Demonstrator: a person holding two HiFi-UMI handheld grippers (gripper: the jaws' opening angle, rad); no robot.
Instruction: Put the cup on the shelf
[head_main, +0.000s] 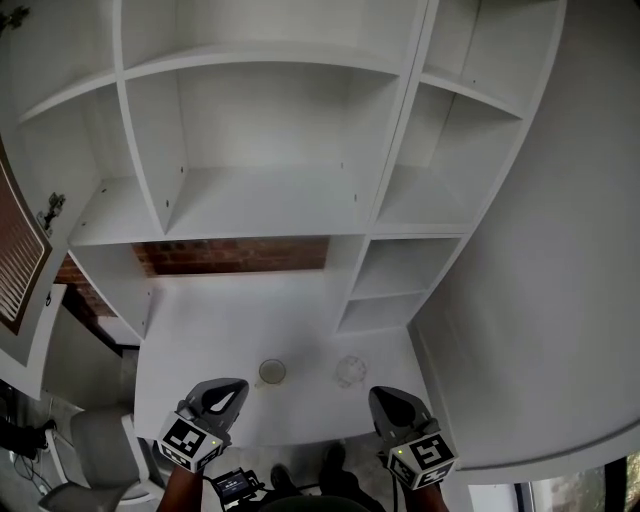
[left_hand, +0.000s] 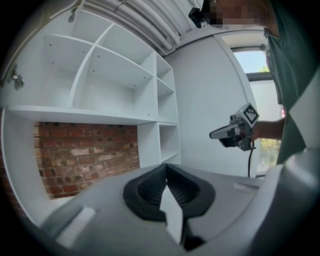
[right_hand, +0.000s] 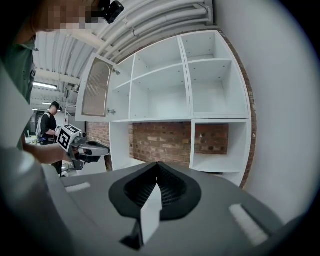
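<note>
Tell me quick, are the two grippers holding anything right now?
The left gripper is closed, holding nothing.
The right gripper is closed, holding nothing.

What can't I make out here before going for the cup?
- Head view: the cup and clear glass on the desk are too small to tell handles or contents.
- Left gripper view: the left gripper, shut, hides both.
- Right gripper view: the right gripper, shut, hides both too.
- Head view: the shelf has its top row cut off by the upper edge.
</note>
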